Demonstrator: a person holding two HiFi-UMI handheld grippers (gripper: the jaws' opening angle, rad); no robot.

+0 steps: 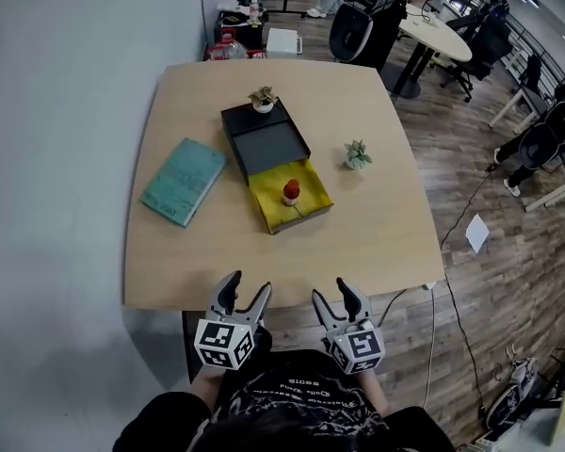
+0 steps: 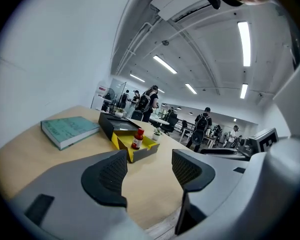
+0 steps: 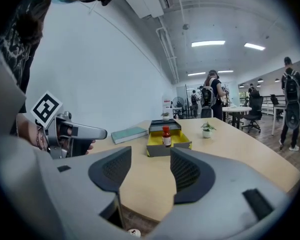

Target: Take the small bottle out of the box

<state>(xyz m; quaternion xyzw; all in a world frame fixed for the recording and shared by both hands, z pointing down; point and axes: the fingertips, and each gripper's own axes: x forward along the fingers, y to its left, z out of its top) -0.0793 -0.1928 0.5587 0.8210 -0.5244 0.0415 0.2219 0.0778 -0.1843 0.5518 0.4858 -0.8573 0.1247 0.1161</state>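
Observation:
A small bottle (image 1: 290, 192) with a red cap stands upright in the yellow-lined tray of an open box (image 1: 269, 204) near the table's middle; the box's dark lid (image 1: 264, 143) lies behind it. The bottle (image 2: 138, 138) and box (image 2: 124, 144) show ahead in the left gripper view, and the bottle (image 3: 166, 136) in the box (image 3: 160, 148) in the right gripper view. My left gripper (image 1: 244, 298) and right gripper (image 1: 331, 298) hover at the table's near edge, both open and empty, well short of the box.
A teal book (image 1: 184, 180) lies left of the box. One small potted plant (image 1: 263, 99) stands behind the lid, another (image 1: 357, 154) to the box's right. Office chairs, a round table (image 1: 437, 34) and people stand beyond the wooden table (image 1: 377, 243).

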